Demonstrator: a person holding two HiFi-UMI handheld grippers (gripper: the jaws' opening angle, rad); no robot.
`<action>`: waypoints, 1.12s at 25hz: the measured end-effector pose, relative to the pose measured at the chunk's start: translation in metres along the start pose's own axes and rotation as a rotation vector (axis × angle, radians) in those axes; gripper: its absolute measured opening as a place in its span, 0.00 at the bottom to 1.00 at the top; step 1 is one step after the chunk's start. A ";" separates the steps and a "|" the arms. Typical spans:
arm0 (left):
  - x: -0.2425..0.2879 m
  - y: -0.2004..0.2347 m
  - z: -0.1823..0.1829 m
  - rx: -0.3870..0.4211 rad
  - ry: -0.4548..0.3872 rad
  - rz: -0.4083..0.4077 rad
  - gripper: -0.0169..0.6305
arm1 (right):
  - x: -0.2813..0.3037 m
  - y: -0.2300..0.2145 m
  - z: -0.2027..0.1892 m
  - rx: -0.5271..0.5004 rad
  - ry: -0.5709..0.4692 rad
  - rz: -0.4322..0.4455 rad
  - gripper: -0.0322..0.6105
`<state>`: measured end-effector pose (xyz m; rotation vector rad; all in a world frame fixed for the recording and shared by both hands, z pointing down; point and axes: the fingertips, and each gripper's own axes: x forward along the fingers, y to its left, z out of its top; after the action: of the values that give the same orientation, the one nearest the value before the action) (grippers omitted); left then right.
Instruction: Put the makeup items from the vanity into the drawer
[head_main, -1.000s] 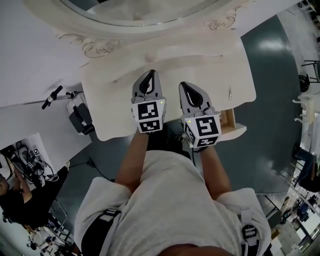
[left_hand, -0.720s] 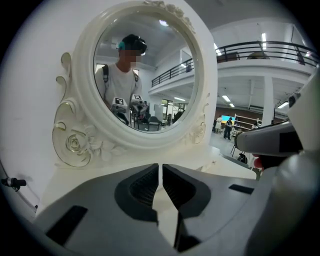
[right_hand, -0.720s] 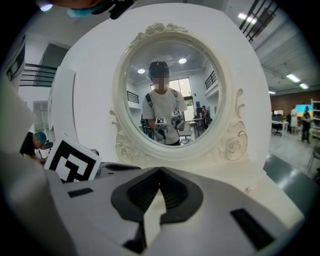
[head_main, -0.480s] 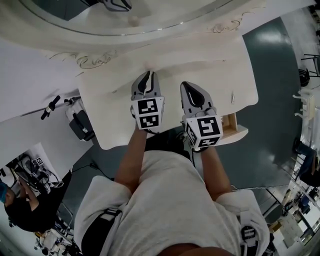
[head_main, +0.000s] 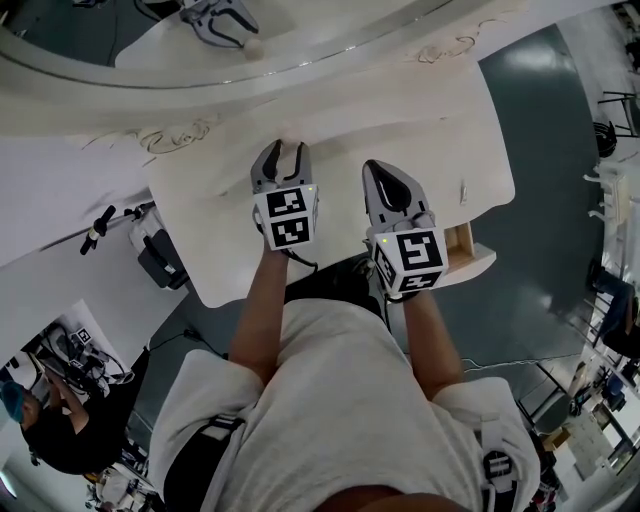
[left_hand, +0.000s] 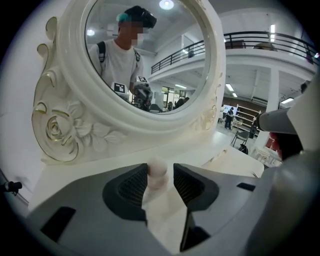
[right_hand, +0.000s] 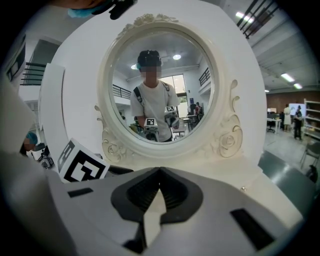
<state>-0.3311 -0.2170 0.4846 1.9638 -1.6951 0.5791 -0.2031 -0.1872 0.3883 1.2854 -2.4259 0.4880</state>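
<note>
Makeup sponge (left_hand: 158, 172), small, rounded and pale pink, is standing on the white vanity top (head_main: 230, 230) in front of the oval mirror (left_hand: 145, 50), right between the tips of the left gripper (head_main: 285, 150), whose jaws have just been opening and are now gaping wide around it without pressing on it. Beside it the right gripper (right_hand: 159, 172) is hovering over the vanity's front edge with its jaws closed together on nothing, and the wooden drawer (head_main: 458, 243) is standing pulled out at the vanity's right end.
</note>
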 end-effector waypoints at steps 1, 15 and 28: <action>0.001 0.001 0.000 0.000 0.000 0.004 0.25 | 0.000 -0.002 -0.001 0.002 0.003 -0.005 0.07; 0.000 0.005 0.001 0.057 -0.003 0.053 0.15 | -0.015 -0.014 0.002 -0.011 0.007 -0.019 0.07; -0.014 -0.087 0.014 0.168 -0.053 -0.082 0.15 | -0.067 -0.043 -0.013 0.024 -0.018 -0.085 0.07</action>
<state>-0.2468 -0.2037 0.4577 2.1730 -1.6339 0.6638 -0.1293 -0.1557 0.3749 1.4027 -2.3753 0.4851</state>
